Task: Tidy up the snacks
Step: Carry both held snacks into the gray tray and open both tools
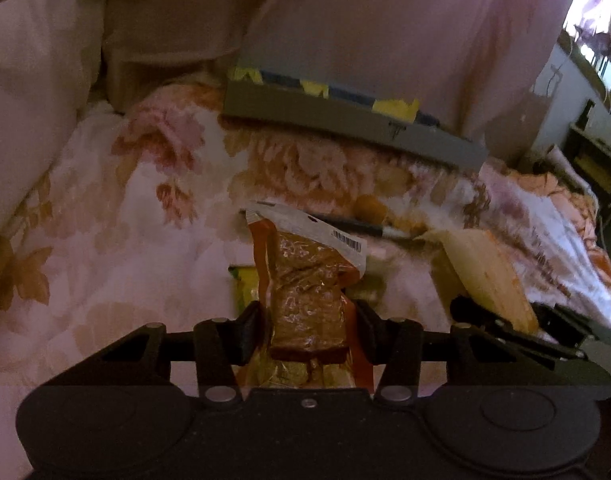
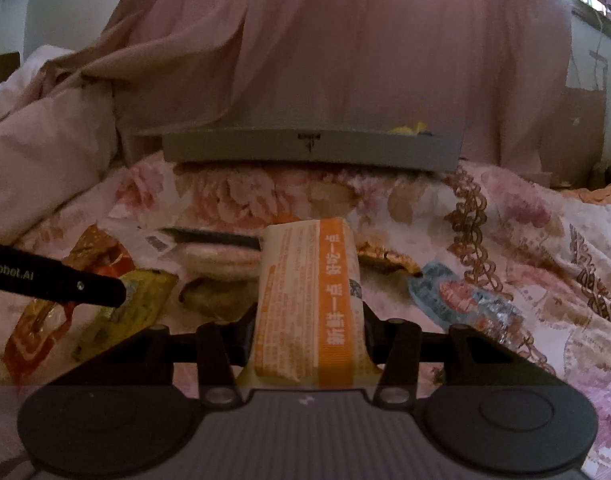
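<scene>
In the left wrist view my left gripper (image 1: 308, 320) is shut on a brown vacuum-packed snack (image 1: 305, 280) with orange edges and a white barcode strip, held a little above the floral bedspread. In the right wrist view my right gripper (image 2: 307, 328) is shut on a cream and orange snack pack (image 2: 309, 300) that stands up between the pads. The left view shows that pack (image 1: 485, 268) at the right, inside the right gripper (image 1: 513, 314). Ahead lies a grey tray (image 2: 305, 150), also seen as the grey tray (image 1: 345, 120) with yellow and blue packs (image 1: 401, 106) in it.
Loose snacks lie on the bedspread (image 2: 525, 240): a yellow-green pack (image 2: 137, 304), a blue pack (image 2: 457, 296), a gold wrapper (image 2: 385, 260), a pale round pack (image 2: 217, 258). A finger of the left gripper (image 2: 85, 286) reaches in from the left. Pillows (image 1: 33, 100) lie left, a pink curtain (image 2: 365, 40) hangs behind.
</scene>
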`<act>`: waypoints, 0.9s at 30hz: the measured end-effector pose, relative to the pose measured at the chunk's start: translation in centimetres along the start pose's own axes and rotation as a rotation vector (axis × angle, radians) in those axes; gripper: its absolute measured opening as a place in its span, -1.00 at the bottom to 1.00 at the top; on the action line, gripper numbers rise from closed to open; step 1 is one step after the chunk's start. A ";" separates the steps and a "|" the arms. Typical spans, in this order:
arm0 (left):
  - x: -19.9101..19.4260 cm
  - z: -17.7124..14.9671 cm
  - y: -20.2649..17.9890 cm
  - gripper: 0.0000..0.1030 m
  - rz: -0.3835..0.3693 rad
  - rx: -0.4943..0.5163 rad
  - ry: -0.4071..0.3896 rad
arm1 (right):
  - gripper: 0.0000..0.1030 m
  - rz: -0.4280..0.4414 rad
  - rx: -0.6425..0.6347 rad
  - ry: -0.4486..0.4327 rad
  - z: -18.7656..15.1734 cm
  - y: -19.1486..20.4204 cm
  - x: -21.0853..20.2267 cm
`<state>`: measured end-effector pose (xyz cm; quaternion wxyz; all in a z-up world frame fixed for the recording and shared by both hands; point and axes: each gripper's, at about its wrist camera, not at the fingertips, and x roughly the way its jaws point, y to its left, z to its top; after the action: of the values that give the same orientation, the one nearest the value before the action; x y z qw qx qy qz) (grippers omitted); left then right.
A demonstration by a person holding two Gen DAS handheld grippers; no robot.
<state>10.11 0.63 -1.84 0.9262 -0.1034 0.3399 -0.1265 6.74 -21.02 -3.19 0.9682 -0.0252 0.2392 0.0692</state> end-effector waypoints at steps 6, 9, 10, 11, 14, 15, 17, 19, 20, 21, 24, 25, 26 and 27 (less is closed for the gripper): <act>-1.2 1.3 -0.7 0.00 -0.020 -0.020 -0.044 | 0.01 0.028 0.071 -0.056 1.3 -1.1 -1.4; -1.5 2.2 -1.1 0.00 -0.021 -0.035 -0.059 | 0.01 0.032 0.082 -0.085 2.3 -1.5 -1.8; -1.6 2.6 -1.2 0.00 -0.017 -0.038 -0.066 | 0.01 0.036 0.089 -0.090 2.8 -1.7 -1.8; -1.6 3.2 -1.2 0.00 -0.012 -0.048 -0.078 | 0.01 0.043 0.094 -0.094 3.1 -1.8 -1.7; -1.3 5.1 -1.3 0.00 -0.009 -0.085 -0.107 | 0.01 0.063 0.096 -0.114 4.7 -2.2 -1.2; -1.1 6.0 -1.3 0.01 -0.008 -0.094 -0.119 | 0.01 0.066 0.090 -0.123 5.2 -2.3 -0.9; -0.6 7.7 -1.5 0.01 -0.006 -0.099 -0.147 | 0.01 0.074 0.076 -0.146 6.7 -2.3 -0.2; 0.0 9.5 -1.5 0.02 -0.002 -0.101 -0.177 | 0.01 0.087 0.071 -0.165 8.5 -2.4 0.9; 0.5 10.7 -1.4 0.02 0.001 -0.105 -0.194 | 0.01 0.094 0.071 -0.174 9.4 -2.5 1.5; 1.0 11.7 -1.3 0.02 0.004 -0.110 -0.209 | 0.01 0.101 0.077 -0.182 10.5 -2.6 2.3; 2.5 14.9 -1.1 0.03 0.020 -0.115 -0.258 | 0.02 0.115 0.092 -0.199 13.9 -3.0 5.0; 3.1 15.9 -1.0 0.03 0.026 -0.116 -0.273 | 0.01 0.114 0.090 -0.207 15.1 -3.0 6.0; 3.7 16.8 -1.0 0.03 0.029 -0.116 -0.285 | 0.01 0.112 0.087 -0.212 15.9 -3.0 6.8; 4.3 17.7 -0.9 0.03 0.031 -0.116 -0.295 | 0.01 0.111 0.083 -0.216 16.7 -2.9 7.9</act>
<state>24.78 0.38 9.06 0.9603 -0.1691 0.2087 -0.0758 21.75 -21.61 7.99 0.9832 0.0358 0.1373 0.1148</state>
